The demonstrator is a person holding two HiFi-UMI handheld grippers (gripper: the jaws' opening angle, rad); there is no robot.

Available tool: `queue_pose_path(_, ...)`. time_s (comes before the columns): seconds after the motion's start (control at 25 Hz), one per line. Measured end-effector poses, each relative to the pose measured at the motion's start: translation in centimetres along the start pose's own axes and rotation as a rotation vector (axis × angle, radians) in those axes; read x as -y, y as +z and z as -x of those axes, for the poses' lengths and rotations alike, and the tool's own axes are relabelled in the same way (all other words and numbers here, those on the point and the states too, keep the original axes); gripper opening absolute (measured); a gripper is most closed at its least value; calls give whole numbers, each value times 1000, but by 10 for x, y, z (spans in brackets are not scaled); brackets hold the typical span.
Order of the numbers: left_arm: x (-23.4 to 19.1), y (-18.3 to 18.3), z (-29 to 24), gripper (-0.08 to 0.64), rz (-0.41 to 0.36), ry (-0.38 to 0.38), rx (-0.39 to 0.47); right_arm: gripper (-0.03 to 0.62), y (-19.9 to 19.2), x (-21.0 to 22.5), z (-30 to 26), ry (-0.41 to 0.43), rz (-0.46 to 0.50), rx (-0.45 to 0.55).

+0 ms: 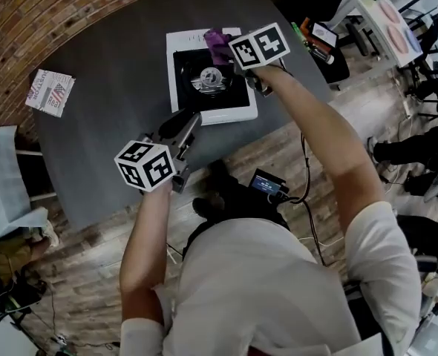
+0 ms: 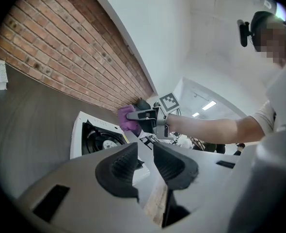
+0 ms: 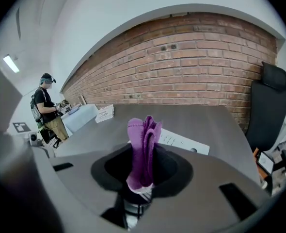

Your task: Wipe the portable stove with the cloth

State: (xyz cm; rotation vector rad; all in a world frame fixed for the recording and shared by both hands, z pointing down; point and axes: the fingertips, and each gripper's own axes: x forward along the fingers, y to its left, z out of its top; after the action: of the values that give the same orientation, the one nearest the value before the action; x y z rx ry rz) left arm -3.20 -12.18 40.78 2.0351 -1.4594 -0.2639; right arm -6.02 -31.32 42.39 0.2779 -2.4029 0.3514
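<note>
Purple cloth (image 3: 142,147), bunched into upright folds with a stitched hem, clamped between the closed jaws of the right claw (image 3: 142,174). The head view places the cloth over the far edge of the portable stove (image 1: 234,113); the left gripper view shows it raised above the stove's far corner. The stove has a white square body, a black recessed well and a silvery round burner (image 1: 210,78) at its centre. It rests on a dark grey tabletop (image 1: 115,102). The left claw (image 2: 145,157) hangs near the stove's near edge, jaws apart with nothing between them.
</note>
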Motion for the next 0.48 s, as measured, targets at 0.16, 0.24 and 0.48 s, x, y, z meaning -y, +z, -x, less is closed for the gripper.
queue_pose_path(0.16, -26, 17, -8, 106, 19, 40, 26, 104, 31, 8, -39, 42, -19, -17)
queue_pose_path(0.24, -36, 23, -14, 106, 32, 58, 37, 104, 43, 11, -58, 70, -38, -26)
queue_pose_path(0.48, -69, 32, -22, 106, 71, 110, 42, 104, 64, 8, -123, 170, -173, -50)
